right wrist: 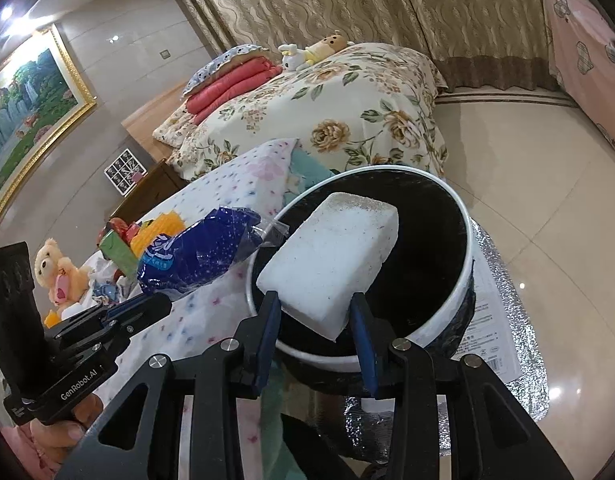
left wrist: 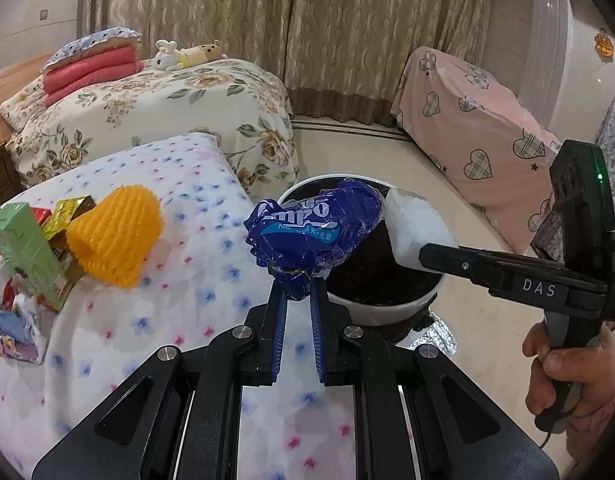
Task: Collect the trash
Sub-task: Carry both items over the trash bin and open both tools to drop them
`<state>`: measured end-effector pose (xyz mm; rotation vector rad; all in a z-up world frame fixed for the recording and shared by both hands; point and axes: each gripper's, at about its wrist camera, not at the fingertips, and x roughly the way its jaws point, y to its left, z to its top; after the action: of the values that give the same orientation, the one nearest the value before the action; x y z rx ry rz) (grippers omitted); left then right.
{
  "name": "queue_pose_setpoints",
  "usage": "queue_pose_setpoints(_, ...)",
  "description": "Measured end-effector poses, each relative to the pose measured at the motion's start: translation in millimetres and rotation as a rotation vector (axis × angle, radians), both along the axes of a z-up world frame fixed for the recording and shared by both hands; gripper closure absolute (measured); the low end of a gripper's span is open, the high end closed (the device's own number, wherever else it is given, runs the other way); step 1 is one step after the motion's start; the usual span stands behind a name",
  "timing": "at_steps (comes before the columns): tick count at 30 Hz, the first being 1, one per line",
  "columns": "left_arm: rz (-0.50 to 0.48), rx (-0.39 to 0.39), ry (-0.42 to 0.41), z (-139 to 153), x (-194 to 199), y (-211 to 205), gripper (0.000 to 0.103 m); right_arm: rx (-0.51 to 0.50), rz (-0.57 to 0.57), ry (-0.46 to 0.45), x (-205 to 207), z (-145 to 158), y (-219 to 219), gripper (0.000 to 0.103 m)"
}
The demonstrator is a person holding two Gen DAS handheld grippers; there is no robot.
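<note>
We see a crumpled blue plastic wrapper (left wrist: pixel 307 236) pinched at its lower end between the nearly closed jaws of the left hand-held gripper (left wrist: pixel 297 300), and it hangs over the near rim of the white bin (left wrist: pixel 387 308), whose inside is lined in black. In the right wrist view the same wrapper (right wrist: pixel 195 260) sits just left of the bin (right wrist: pixel 447 304). The print on it is creased and only partly readable.

The right hand-held gripper (right wrist: pixel 316 312) stands partly open and clamps a white foam block (right wrist: pixel 331 264) by its near end; the block reaches over the bin's opening. From the left wrist view we see only the block's far corner (left wrist: pixel 411 224), the rest hidden behind the wrapper and the right hand-held gripper (left wrist: pixel 423 256). The hand (left wrist: pixel 563 372) holding that tool is cut off at the frame edge.

The bin's bottom is too dark to make out. It stands on something silvery (right wrist: pixel 503 320) on the floor, mostly covered.

Left of the bin, on the table (left wrist: pixel 179 280) under a flowered cloth, lie a yellow foam net (left wrist: pixel 115 236), a green carton (left wrist: pixel 27 248) and other scraps, the last cut off at the edge. A teddy bear (right wrist: pixel 59 272) sits further left, partly hidden behind the left hand-held gripper.
</note>
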<state>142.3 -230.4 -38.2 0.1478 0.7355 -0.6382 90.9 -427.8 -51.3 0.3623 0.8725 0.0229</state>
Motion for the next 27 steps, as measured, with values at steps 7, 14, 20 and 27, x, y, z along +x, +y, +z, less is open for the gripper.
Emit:
queue_pose_setpoints(7,-0.015,0.021,0.006,2,10,-19,0.092,-0.002,-0.010,0.015,6,-4,-11,0.067)
queue_pose_setpoints(14,-0.023,0.042,0.038,-2,22,-30,0.092,-0.002,-0.014,0.029,12,-6,-17,0.066)
queue_pose_setpoints(20,-0.029,0.053,0.062,-6,30,-38,0.092,0.002,-0.018,0.042,17,-10,-23,0.066)
queue_pose_setpoints(27,-0.027,0.065,0.085,-8,36,-46,0.090,-0.001,-0.025,0.053,21,-10,-26,0.061)
